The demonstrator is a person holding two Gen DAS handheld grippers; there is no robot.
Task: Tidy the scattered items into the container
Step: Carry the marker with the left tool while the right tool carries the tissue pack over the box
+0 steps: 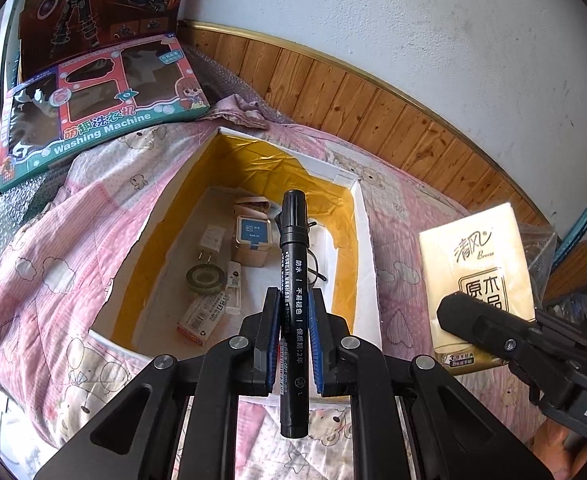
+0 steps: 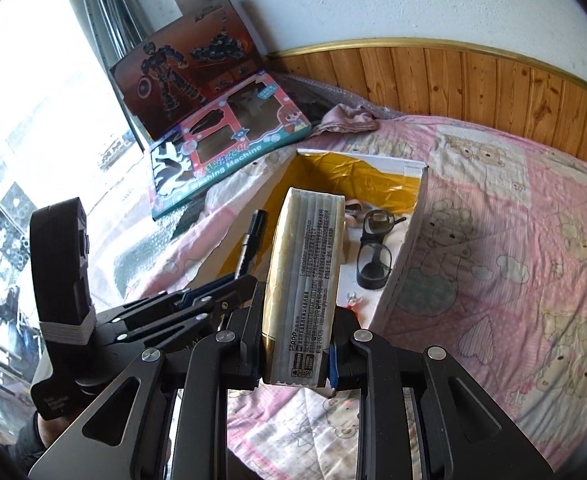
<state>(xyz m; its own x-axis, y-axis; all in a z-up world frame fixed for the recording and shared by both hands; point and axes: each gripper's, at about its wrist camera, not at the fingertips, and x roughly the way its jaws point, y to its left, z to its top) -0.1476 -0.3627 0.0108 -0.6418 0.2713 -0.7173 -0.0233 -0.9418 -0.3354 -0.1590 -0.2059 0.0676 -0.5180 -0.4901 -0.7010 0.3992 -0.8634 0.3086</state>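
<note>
Left tongs (image 1: 293, 320): clenched on marker (image 1: 292, 276), poised above box (image 1: 363, 248) for dropping.
Right tongs (image 2: 295, 344): grasping tissue pack (image 2: 305, 280), aimed boxward.

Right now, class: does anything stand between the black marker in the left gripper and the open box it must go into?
Nothing visible does. The black marker sits clamped in the left gripper, pointing over the box, whose top is open.
</note>
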